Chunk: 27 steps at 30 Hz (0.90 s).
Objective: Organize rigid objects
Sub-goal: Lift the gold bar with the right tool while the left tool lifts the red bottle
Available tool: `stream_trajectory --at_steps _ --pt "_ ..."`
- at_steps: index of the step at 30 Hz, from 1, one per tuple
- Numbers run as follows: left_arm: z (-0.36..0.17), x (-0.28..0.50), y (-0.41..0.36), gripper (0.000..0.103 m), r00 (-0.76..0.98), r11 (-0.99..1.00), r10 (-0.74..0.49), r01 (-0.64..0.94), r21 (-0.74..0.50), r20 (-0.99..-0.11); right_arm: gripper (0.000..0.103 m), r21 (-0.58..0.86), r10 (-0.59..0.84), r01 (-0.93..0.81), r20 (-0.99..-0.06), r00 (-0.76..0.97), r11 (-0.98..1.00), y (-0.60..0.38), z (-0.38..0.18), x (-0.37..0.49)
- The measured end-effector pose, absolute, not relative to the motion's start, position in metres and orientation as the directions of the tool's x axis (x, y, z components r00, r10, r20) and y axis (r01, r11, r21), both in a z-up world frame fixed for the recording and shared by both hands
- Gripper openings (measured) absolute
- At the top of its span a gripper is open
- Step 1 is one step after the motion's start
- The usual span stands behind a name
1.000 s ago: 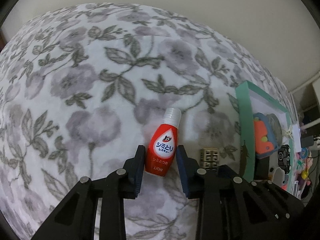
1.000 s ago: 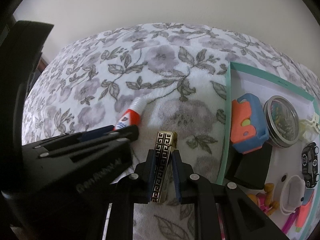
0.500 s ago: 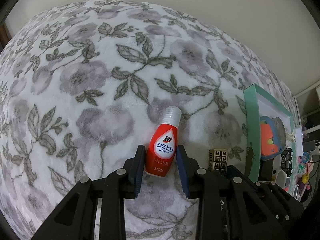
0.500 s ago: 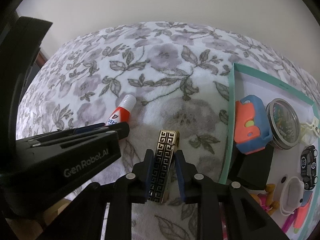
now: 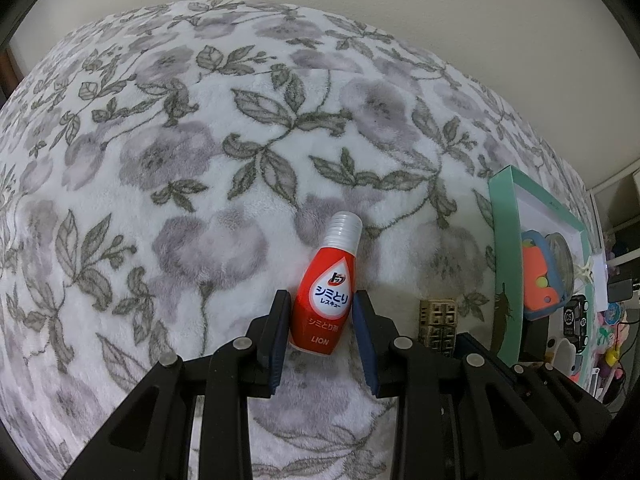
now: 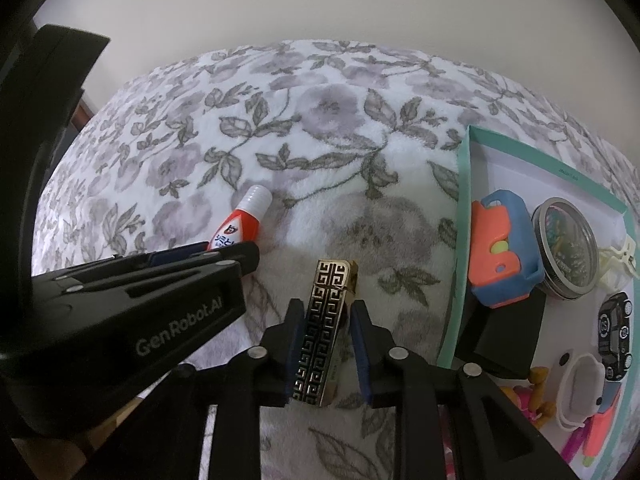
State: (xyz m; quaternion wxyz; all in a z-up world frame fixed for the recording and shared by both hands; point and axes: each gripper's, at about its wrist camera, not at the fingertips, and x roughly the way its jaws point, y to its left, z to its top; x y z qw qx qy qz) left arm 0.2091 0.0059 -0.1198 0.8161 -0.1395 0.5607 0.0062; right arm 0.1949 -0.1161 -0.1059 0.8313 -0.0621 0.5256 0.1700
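Left gripper [image 5: 320, 320]: jaws closed on small red plastic bottle with white cap [image 5: 326, 300], bottle resting on grey-floral fleece blanket [image 5: 200, 160].

Right gripper [image 6: 325, 340]: jaws opening around black-and-gold fret-patterned rectangular case [image 6: 324, 328]; gap visible on right side, case lying on blanket.

Teal-rimmed white tray [image 6: 462, 200] just right of case, holding orange-and-blue toy [image 6: 502, 256] and round metal tin [image 6: 568, 248].

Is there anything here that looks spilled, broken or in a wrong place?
Nothing looks spilled or broken. The red bottle and the gold patterned case lie on the floral blanket, outside the teal box.
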Motion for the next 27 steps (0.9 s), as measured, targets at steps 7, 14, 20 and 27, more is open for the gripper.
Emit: stream_trajectory --at_steps 7,14,20,27 --pt "-0.1198 0.2090 0.0062 0.033 0.371 0.961 -0.146 -0.166 -0.220 -0.917 0.030 0.046 0.189 -0.357 -0.906 0.378 0.933 -0.1135 -0.1152 0.1943" --pt "-0.1198 0.2090 0.0059 0.033 0.372 0.963 -0.141 -0.163 -0.215 -0.917 0.030 0.044 0.188 -0.356 -0.905 0.382 0.933 -0.1147 -0.1162 0.1943" --pt "-0.1191 0.2086 0.0058 0.032 0.370 0.961 -0.149 -0.166 -0.223 -0.917 0.024 0.042 0.182 -0.338 -0.901 0.393 0.940 -0.1168 -0.1147 0.1947" --pt "-0.1146 0.2059 0.0133 0.032 0.376 0.950 -0.160 -0.191 -0.246 -0.913 0.022 0.053 0.186 -0.318 -0.896 0.403 0.946 -0.1217 -0.1096 0.1975"
